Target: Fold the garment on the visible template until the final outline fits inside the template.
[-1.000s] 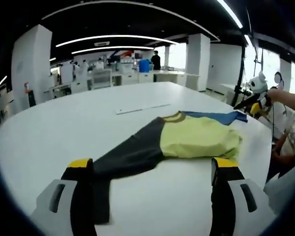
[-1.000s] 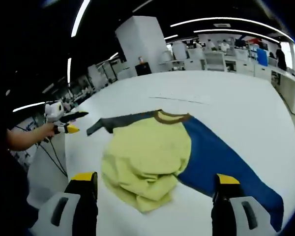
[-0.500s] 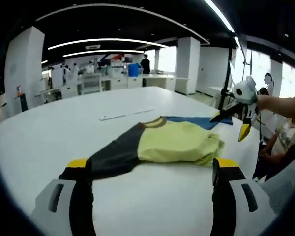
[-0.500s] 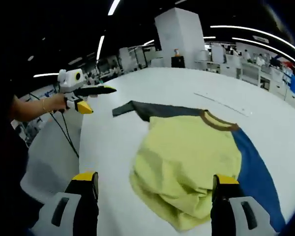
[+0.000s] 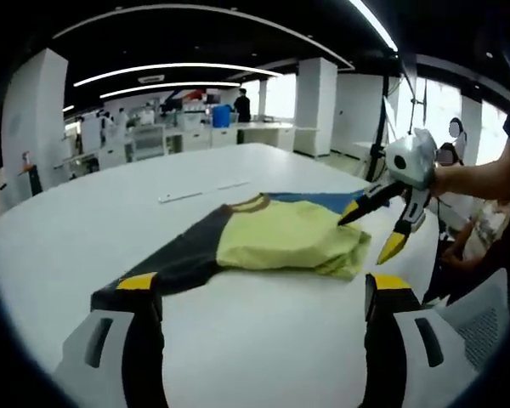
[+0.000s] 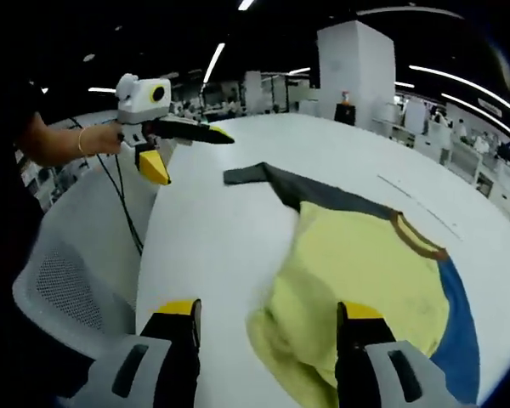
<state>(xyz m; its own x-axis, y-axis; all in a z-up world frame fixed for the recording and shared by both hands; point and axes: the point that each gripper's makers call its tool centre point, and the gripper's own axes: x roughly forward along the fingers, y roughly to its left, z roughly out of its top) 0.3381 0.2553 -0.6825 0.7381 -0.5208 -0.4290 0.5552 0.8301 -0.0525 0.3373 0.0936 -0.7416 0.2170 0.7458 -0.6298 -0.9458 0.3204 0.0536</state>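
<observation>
A shirt with a yellow body (image 5: 280, 240), a dark grey sleeve (image 5: 180, 259) and a blue sleeve (image 5: 321, 201) lies on the white table (image 5: 85, 221). Its lower hem is bunched up. A thin pale line (image 5: 200, 190) runs on the table behind the shirt. My left gripper (image 5: 262, 285) is open, its left jaw at the grey cuff. In the left gripper view my right gripper (image 5: 365, 238) hovers open at the bunched hem. In the right gripper view my right gripper (image 6: 269, 310) is open, its right jaw over the yellow body (image 6: 357, 263). My left gripper (image 6: 195, 157) hangs open near the grey sleeve (image 6: 272, 180).
The table's near edge curves past a white mesh chair (image 6: 59, 297) and a hanging cable (image 6: 123, 212). The blue sleeve (image 6: 459, 314) runs off to the right. White pillars (image 6: 357, 64), desks and people stand far behind the table.
My right gripper has come lower and closer to the bunched hem, its jaws a little narrower. The left gripper has drawn nearer to the grey cuff. The shirt lies as before.
</observation>
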